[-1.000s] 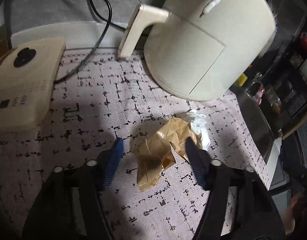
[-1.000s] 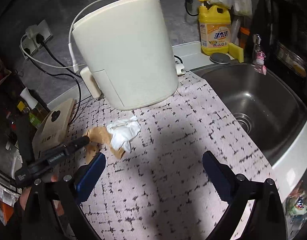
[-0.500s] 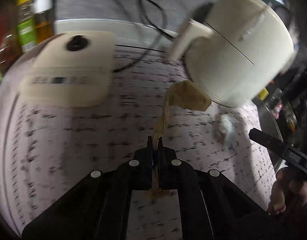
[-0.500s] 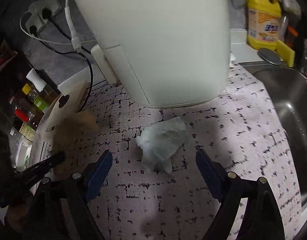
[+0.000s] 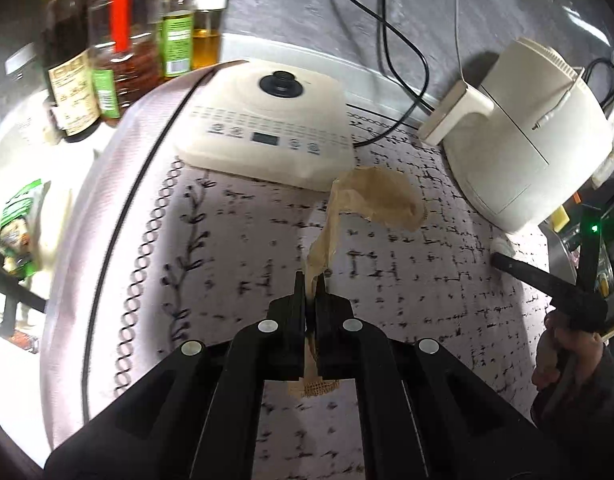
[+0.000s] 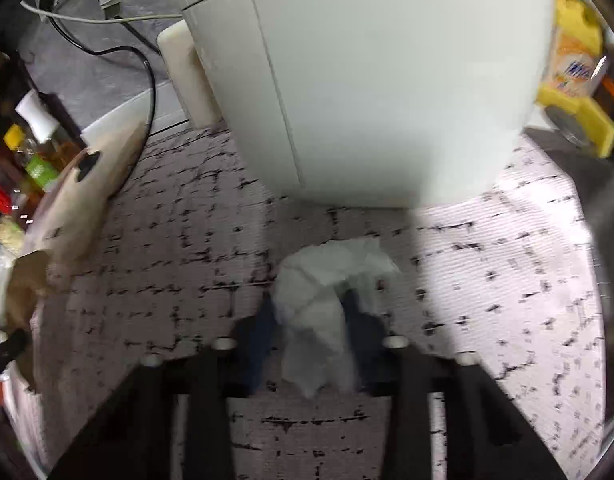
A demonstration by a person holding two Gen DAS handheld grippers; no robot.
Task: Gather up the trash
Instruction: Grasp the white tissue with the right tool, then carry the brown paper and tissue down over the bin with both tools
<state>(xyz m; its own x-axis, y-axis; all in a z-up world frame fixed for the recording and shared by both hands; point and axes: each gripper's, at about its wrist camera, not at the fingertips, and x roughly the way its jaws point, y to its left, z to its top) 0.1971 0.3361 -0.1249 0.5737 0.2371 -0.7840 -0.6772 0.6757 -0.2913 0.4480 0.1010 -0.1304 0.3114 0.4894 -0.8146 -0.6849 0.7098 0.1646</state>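
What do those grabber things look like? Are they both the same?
They look alike. The left gripper has chunky black arms with round silver rivets and narrow fingers. The right gripper has the same black arms and rivets, with blue pads on its fingers.

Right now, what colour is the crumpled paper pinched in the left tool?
Brown, like kraft paper, hanging from the left tool. Clearest in the left wrist view.

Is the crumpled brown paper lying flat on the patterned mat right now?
No, the crumpled brown paper hangs lifted off the patterned mat, pinched at one end in the left gripper.
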